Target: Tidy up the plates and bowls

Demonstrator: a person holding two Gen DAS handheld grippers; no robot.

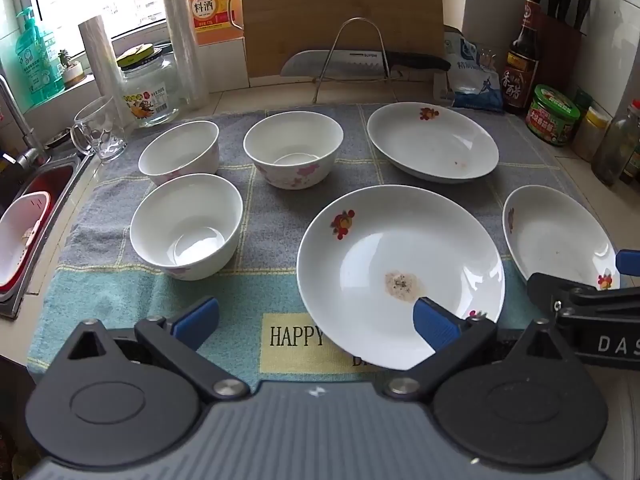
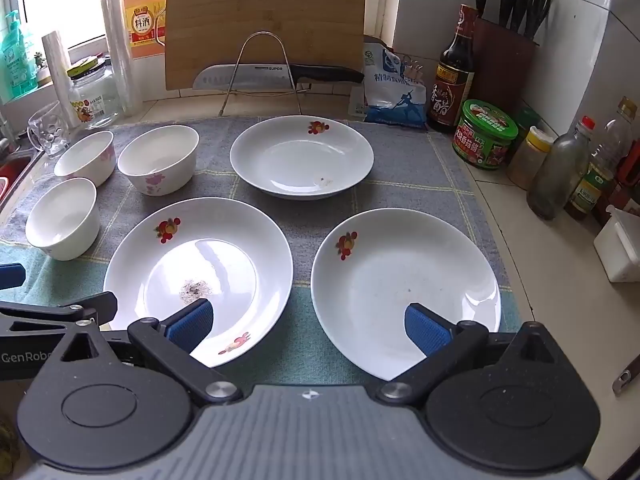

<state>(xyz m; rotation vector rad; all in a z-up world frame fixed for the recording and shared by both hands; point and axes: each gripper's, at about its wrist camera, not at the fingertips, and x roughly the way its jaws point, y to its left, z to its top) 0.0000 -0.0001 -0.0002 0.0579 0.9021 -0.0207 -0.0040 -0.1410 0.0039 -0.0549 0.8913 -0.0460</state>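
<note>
Three white plates with red flower prints lie on a checked towel (image 2: 400, 176): a near-left plate (image 1: 400, 264) (image 2: 224, 256) with a dark food stain, a near-right plate (image 2: 404, 280) (image 1: 556, 236), and a far plate (image 1: 432, 140) (image 2: 300, 156). Three white bowls stand upright at the left: far-left bowl (image 1: 180, 152) (image 2: 86, 156), middle bowl (image 1: 294, 148) (image 2: 158, 158), near bowl (image 1: 186, 224) (image 2: 62, 216). My left gripper (image 1: 316, 320) is open and empty above the towel's front edge. My right gripper (image 2: 310, 324) is open and empty above the gap between the two near plates.
A wire rack (image 2: 260, 68), knife (image 2: 276, 74) and cutting board (image 2: 264, 20) stand at the back. A glass mug (image 1: 98, 128) and jar (image 1: 150, 92) are back left beside the sink (image 1: 24, 216). Sauce bottles and jars (image 2: 484, 134) line the right wall.
</note>
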